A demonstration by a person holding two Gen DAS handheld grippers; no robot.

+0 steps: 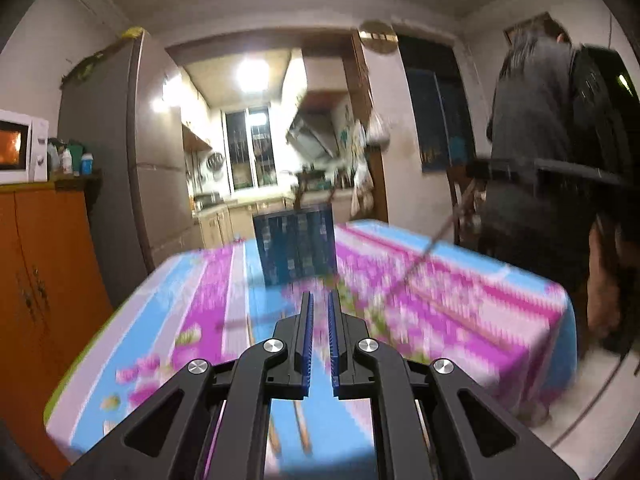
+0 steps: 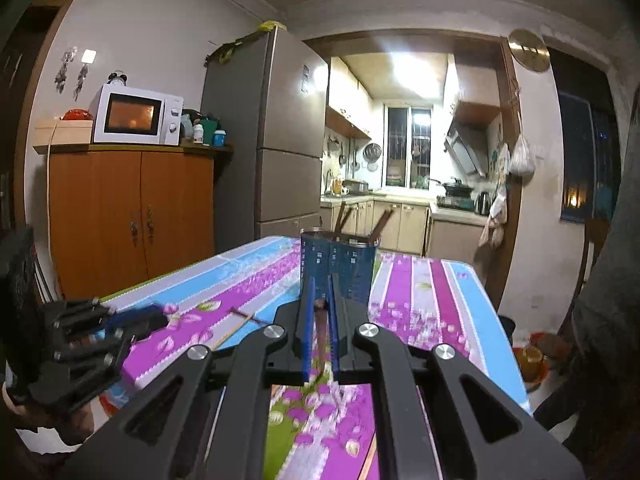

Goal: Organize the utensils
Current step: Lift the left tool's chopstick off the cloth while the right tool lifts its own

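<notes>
Between the right claw's [image 2: 320, 280] pads — a brown chopstick [image 2: 321, 320], blue holder [image 2: 340, 264] beyond.

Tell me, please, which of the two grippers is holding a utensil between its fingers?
The right gripper: a brown chopstick is clamped between its fingers. The left gripper is shut with nothing between its fingers.

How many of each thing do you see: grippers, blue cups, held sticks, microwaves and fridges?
Black two-finger grippers: 2 (left gripper, right gripper)
Blue mesh utensil holder: 1
Brown chopstick clamped in the right gripper: 1
White microwave: 1
Grey fridge: 1
Total: 6
</notes>
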